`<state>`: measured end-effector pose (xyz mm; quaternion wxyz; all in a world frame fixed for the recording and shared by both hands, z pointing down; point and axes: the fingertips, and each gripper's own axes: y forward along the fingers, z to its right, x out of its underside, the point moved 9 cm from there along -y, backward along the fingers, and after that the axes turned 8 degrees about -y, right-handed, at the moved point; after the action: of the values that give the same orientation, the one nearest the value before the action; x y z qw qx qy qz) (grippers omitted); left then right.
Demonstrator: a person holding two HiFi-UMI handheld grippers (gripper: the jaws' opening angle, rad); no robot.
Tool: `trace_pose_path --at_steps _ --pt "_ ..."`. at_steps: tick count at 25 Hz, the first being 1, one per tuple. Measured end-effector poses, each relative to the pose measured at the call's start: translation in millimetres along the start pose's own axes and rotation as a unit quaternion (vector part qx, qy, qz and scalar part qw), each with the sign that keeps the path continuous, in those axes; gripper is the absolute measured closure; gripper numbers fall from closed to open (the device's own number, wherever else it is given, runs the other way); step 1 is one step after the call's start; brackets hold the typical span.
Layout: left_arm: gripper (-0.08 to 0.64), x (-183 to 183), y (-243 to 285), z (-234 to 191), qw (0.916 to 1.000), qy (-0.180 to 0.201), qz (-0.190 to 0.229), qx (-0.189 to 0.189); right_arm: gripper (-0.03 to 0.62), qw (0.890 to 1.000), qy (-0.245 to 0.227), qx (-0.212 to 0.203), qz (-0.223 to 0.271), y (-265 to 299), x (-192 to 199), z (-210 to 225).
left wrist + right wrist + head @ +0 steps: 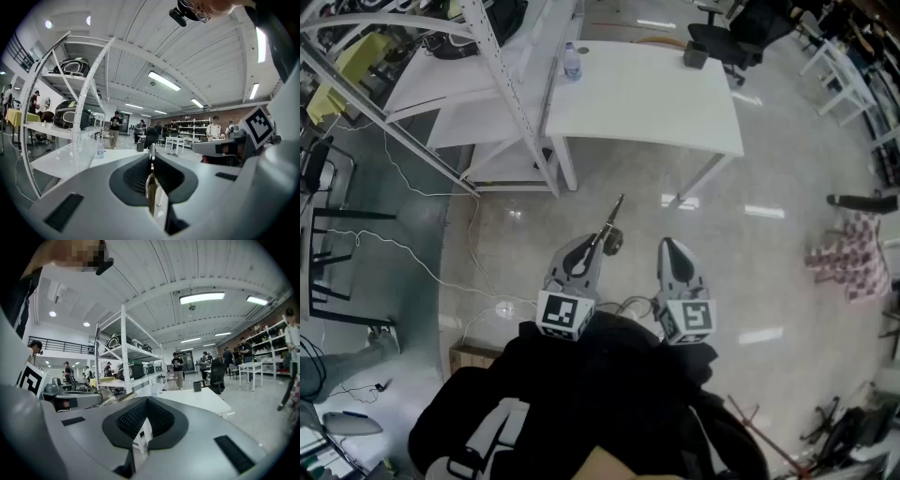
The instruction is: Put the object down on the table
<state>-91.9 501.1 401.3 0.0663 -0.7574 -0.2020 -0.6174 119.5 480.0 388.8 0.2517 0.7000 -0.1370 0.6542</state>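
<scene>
The left gripper [594,242] is hanging in the air on the near side of the white table [656,108], out over the shiny floor [750,272]. Its jaws are pinched in narrow, clamping a slim tool [615,212]. The tool is poking out of the jaw tips and slanting up towards the table's near edge, well short of it and touching nothing else. In the left gripper view only a thin sliver of it is showing, pale metal at the far end and brownish lower down. The rest is buried between the dark pads, so I can't tell what kind of tool it is. A dark round lump is sitting just beside the shaft in the head view, too small to make out.

The right gripper [668,247] is riding alongside, just as far back from the table. Its jaws are pressed together with nothing between them.

On the table's far edge a clear bottle [572,64] and a small dark box [695,56] are standing well apart. A metal shelf rack [521,105] is crowding the table's left end, cut off by the frame. The person's dark clothing is hiding both handles.
</scene>
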Motion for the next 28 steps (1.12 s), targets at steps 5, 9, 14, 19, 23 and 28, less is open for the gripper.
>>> trace_pose_path --at_steps 5,9,14,19,23,28 --pt "0.535 -3 -7 -14 1.0 -0.002 0.007 0.005 0.591 1.0 -0.009 0.006 -0.001 8 -4 -14" --pt "0.535 -8 -14 -32 0.9998 0.002 0.013 0.013 0.591 1.0 0.003 0.013 0.014 15 -10 -28" --pt "0.535 -7 -21 -56 0.9995 -0.007 0.017 0.027 0.591 0.999 0.001 0.03 0.02 21 3 -46" --pt "0.535 -4 -21 -71 0.9989 0.009 0.015 0.044 0.591 0.999 -0.009 0.033 0.024 32 -10 -74" --pt "0.535 -9 -17 -74 0.9988 0.0 0.02 0.045 0.591 0.999 -0.014 0.032 0.03 40 -17 -79" --pt "0.535 -6 13 -81 0.9989 0.011 0.011 0.044 0.591 0.998 -0.031 0.037 0.032 61 -6 -51"
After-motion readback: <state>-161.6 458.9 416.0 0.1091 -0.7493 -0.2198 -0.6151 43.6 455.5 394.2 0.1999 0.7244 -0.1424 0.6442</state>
